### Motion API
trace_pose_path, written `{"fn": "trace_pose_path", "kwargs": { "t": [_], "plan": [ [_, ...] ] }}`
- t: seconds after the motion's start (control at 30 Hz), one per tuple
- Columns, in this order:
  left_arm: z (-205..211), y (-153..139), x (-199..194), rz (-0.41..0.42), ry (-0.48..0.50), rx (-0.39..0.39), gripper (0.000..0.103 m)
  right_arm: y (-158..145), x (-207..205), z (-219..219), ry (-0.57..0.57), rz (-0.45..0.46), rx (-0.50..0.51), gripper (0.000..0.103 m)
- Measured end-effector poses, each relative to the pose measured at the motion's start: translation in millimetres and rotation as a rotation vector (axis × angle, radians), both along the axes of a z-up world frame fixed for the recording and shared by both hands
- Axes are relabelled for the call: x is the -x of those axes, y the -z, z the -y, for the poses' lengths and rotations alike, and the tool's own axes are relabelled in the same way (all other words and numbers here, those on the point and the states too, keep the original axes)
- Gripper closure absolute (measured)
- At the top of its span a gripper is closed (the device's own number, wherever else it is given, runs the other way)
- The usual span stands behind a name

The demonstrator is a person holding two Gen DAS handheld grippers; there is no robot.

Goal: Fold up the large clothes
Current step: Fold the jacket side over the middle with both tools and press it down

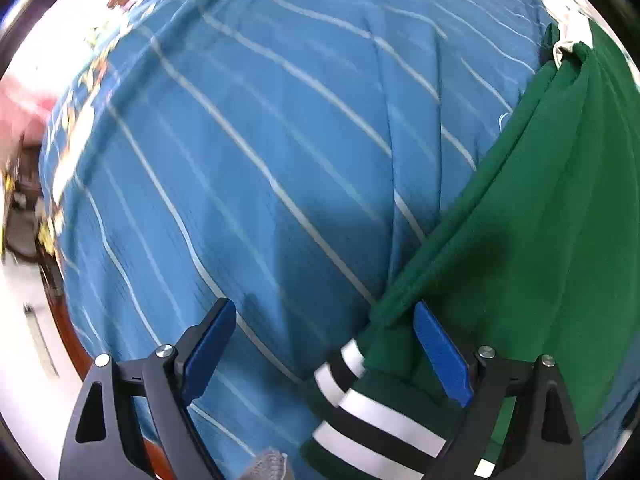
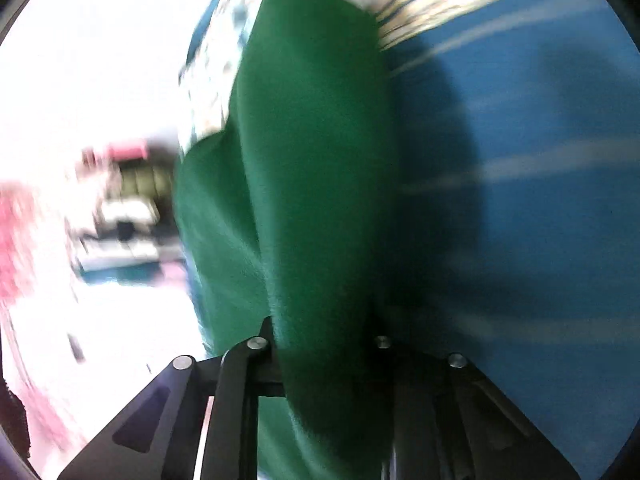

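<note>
A: Blue striped sheet [image 1: 248, 152] fills the background; green garment [image 1: 540, 208] lower right.
B: Left gripper [image 1: 325, 350] spread, right gripper [image 2: 320, 334] pinching soft, floppy green cloth; grab the striped cuff [image 1: 372, 412].

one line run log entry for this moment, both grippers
left hand-held gripper: open, over green garment cuff | right hand-held gripper: shut on green garment | blue striped sheet underneath

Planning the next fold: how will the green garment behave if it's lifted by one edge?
Probably floppy: the green garment falls in long soft folds over the blue striped sheet. It likely sags and swings rather than holding shape, since it drapes limply from the right gripper. The striped cuff looks thicker, so that end may hang a bit heavier.
</note>
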State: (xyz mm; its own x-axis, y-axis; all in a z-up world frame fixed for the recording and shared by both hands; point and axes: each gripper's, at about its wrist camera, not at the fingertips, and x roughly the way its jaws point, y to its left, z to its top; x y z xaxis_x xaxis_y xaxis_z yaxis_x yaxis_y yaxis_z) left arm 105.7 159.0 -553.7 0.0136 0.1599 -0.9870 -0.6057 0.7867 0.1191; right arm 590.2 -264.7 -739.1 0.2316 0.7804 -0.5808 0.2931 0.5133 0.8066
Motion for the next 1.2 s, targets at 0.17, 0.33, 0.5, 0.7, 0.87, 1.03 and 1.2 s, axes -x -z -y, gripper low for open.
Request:
{"fn": "trace_pose_path", "kwargs": {
  "t": [0.17,0.33,0.5,0.7,0.87,1.03,1.2],
  "plan": [
    [-43,-44,-9,0.043,-0.007,-0.081,0.011,-43,108,72,0.274,-0.088,0.0,0.087],
    [-70,-74,15,0.085,-0.071,-0.118,0.011,-81,267,149,0.528,-0.24,0.084,0.087],
    [-44,-69,41,0.093,-0.087,-0.007,0.012,-94,408,199,0.568,-0.446,0.255,0.086],
    [20,-43,33,0.135,-0.051,0.147,0.013,-52,455,216,0.437,-0.58,0.231,0.058],
    [50,-21,3,0.15,0.013,0.175,0.015,-72,445,216,0.235,-0.526,0.314,0.035],
    [67,-20,-28,0.166,0.117,0.122,0.016,-127,408,205,-0.007,-0.376,0.564,0.035],
    [70,-29,-41,0.191,0.166,0.091,0.022,-162,326,202,-0.092,-0.107,0.721,0.028]
  ]
}}
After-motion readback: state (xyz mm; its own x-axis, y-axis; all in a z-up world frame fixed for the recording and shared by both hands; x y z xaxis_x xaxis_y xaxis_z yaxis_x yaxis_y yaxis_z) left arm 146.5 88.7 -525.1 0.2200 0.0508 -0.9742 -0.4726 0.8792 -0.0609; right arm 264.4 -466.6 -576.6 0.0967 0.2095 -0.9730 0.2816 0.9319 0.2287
